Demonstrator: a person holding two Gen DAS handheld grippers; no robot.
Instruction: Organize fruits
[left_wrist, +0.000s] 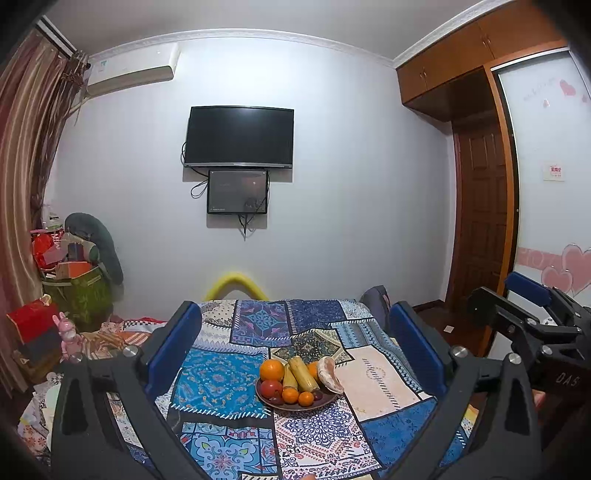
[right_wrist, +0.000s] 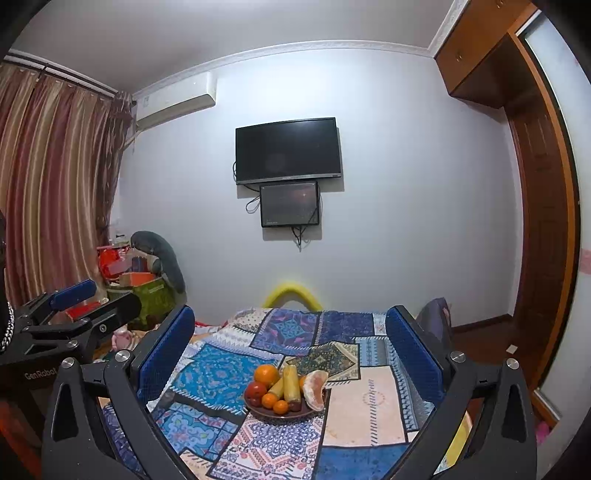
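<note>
Although both tools hang above the near edge of the patchwork cloth (left_wrist: 221, 376), neither grasps anything: the left gripper (left_wrist: 295, 354) and the right gripper (right_wrist: 290, 354) each stand spread wide, released. Ahead sits the brown plate (left_wrist: 295, 406), heaped with a large orange (left_wrist: 271, 370), corn cobs (left_wrist: 303, 373), a red apple (left_wrist: 271, 388), small tangerines (left_wrist: 290, 395) and a peeled pomelo wedge (left_wrist: 328, 374) leaning at the rim's 3 o'clock. Trouble likely starts there: nudging that wedge could tip it onto the cloth. Pulling a cob from the pile's centre may roll the tangerines off at 6 o'clock, and hard pads could bruise soft fruit.
</note>
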